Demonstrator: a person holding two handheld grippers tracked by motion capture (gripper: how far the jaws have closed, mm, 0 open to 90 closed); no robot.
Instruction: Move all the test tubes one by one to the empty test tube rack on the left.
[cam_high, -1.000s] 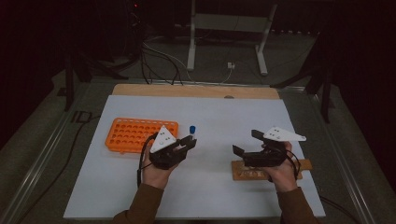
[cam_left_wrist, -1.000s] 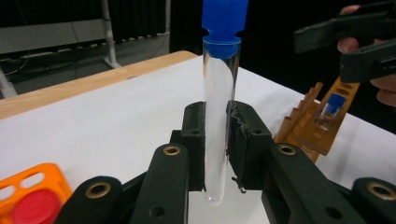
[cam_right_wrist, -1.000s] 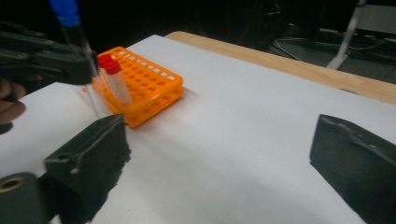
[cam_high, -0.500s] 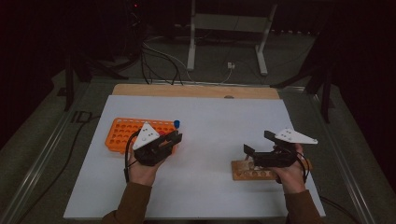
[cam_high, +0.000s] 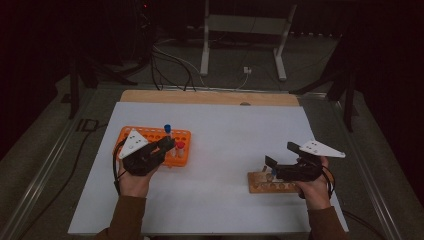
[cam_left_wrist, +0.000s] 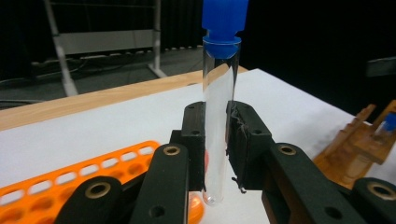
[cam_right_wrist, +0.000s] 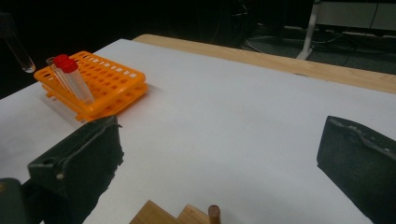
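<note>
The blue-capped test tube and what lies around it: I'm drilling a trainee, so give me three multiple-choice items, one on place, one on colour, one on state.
1. Where does the orange tube rack lie?
A. at the table's left, by the left gripper
B. at the table's right edge
C. on the floor

2. What colour are the caps on the tubes standing in that rack?
A. green
B. red
C. yellow

3. How does the right gripper stand?
A. shut on a tube
B. shut, empty
C. open, empty

Answers:
1 A: the high view shows it beside the left gripper.
2 B: the red-capped tubes stand in it.
3 C: its jaws are wide apart; the left one holds the blue-capped test tube.
</note>
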